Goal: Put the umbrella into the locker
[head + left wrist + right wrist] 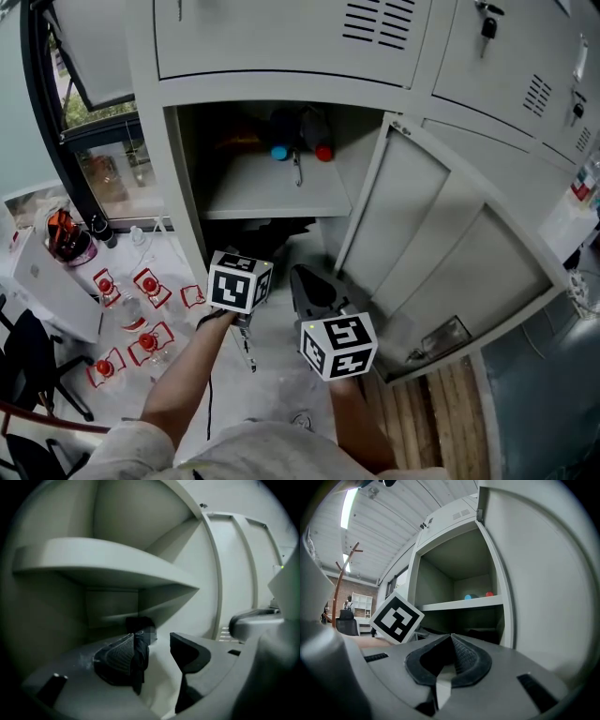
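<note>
The grey locker (178, 169) stands open in front of me. The dark umbrella (274, 232) lies in its lower compartment, under the shelf (281, 195). In the left gripper view the umbrella (139, 654) shows as a dark narrow shape running from the back wall down past the left pad; whether it touches the pad I cannot tell. My left gripper (152, 641) is open at the compartment's mouth, its marker cube (240, 279) just below the opening. My right gripper (307, 281) hangs to the right, near the door's lower edge. Its jaws (451, 644) are shut with nothing in them.
The locker door (441, 253) swings out to the right. On the shelf sit a blue-capped (279, 152) and a red-capped thing (323, 153), with keys (297, 171) hanging. Red-and-white items (141, 319) lie on the floor at left, beside a chair (28, 366). Shut lockers stand above.
</note>
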Demonstrator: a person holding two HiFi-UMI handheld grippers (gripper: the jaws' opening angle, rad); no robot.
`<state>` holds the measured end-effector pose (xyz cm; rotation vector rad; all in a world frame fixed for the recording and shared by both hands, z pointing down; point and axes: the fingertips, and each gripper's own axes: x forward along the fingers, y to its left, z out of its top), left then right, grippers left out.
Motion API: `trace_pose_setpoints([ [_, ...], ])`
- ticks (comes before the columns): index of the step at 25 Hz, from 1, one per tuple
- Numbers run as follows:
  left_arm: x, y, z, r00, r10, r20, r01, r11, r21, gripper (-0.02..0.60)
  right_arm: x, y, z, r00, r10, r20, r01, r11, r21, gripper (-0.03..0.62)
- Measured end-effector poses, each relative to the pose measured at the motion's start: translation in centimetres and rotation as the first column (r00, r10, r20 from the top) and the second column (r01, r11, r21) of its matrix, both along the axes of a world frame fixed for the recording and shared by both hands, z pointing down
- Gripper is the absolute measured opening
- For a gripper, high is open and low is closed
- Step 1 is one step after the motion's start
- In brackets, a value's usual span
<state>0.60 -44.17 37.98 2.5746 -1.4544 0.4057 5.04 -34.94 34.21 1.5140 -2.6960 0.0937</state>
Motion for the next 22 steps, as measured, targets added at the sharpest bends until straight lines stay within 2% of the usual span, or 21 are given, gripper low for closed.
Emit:
trace_pose_setpoints([
  [7, -0.1, 2.9, -2.0, 0.999, 0.017, -0.036, -0.015, 0.998, 0.059, 0.23, -0.4, 0.5, -0.4, 1.0, -0.002, -0.005, 0.002, 1.0, 0.011, 0.003],
  [22, -2.5, 7.0, -2.9, 0.995, 0.017, -0.096, -0.007, 0.995, 0.103, 0.11, -1.5, 2.1, -1.4, 1.0, 0.02, -0.009, -0.02, 0.999, 0.03, 0.003],
])
